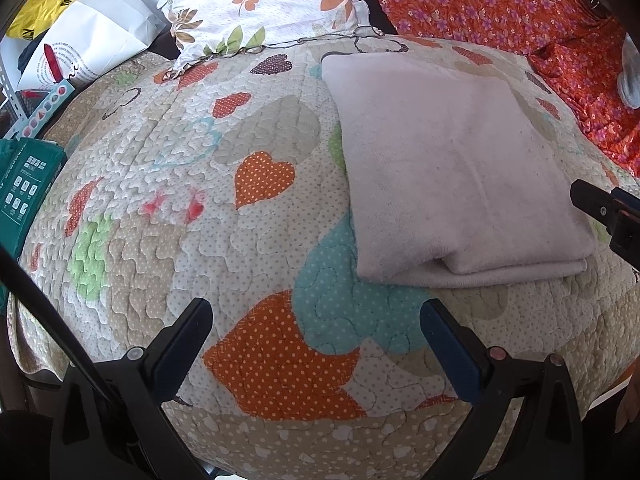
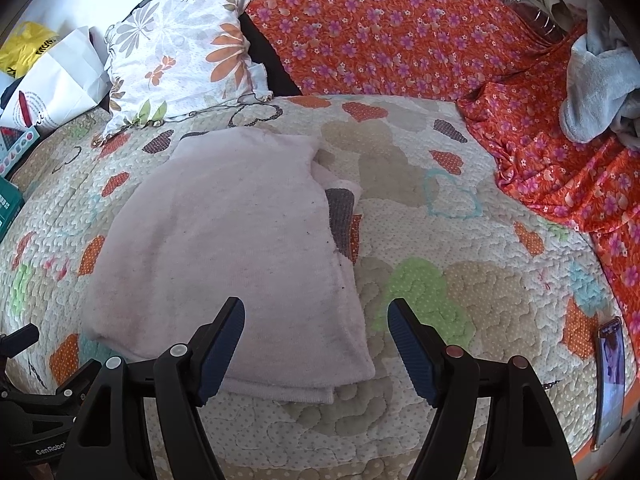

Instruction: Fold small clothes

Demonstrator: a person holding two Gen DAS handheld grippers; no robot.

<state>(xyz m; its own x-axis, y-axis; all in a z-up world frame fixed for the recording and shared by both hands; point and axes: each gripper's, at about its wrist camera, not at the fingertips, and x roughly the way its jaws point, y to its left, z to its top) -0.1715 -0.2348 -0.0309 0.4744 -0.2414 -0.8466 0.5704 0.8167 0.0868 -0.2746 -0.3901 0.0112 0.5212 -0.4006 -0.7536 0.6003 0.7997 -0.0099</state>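
We see the pale pink cloth [image 2: 224, 248] folded into a flat rectangle with layered edges, lying on the heart-patterned quilt [image 1: 248, 240]. Our left claw [image 1: 316, 344] and right claw [image 2: 316, 344] both stand apart, holding nothing.

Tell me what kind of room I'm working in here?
Most likely a bedroom at home: the pink folded garment lies on a heart-patterned quilt, with a floral pillow at its head and an orange flowered sheet behind.
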